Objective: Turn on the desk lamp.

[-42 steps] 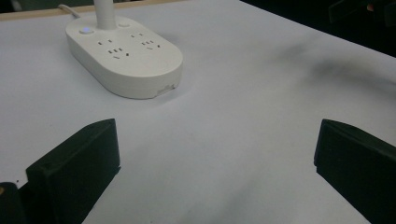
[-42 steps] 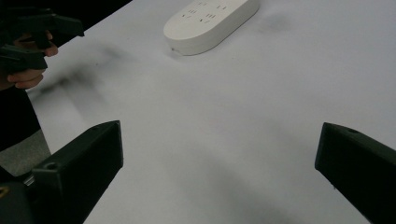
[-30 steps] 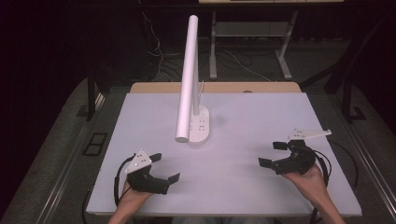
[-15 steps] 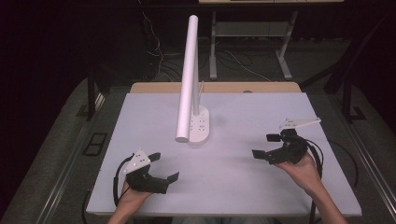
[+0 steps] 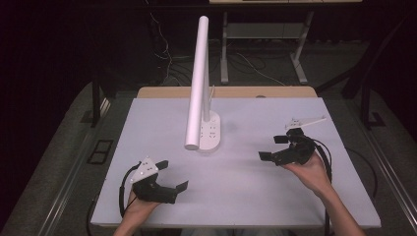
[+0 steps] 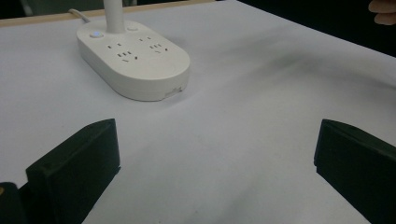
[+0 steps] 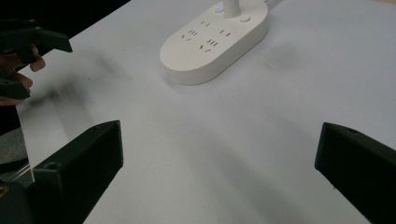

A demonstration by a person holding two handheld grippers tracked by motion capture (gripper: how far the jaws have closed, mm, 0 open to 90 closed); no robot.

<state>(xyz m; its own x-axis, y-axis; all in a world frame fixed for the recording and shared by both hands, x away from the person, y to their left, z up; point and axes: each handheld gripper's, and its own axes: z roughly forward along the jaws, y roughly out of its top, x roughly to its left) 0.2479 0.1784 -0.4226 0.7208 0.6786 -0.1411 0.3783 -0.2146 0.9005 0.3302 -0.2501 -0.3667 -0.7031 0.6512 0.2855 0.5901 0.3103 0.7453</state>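
A white desk lamp stands at the table's middle; its long tube head leans over an oval base with power sockets. My left gripper rests at the near left, open and empty. At the right, my right gripper is held open and empty too, pointing toward the base. In the left gripper view the base lies ahead to the left, beyond the wide-apart jaws of my gripper. In the right gripper view the base lies ahead of my gripper.
The white tabletop has a wooden strip along its far edge. Dark floor, cables and metal table legs lie beyond it. The other hand's gripper shows at the far left in the right gripper view.
My right gripper has shifted left and a little farther up the table, toward the lamp base. The left gripper has stayed put.
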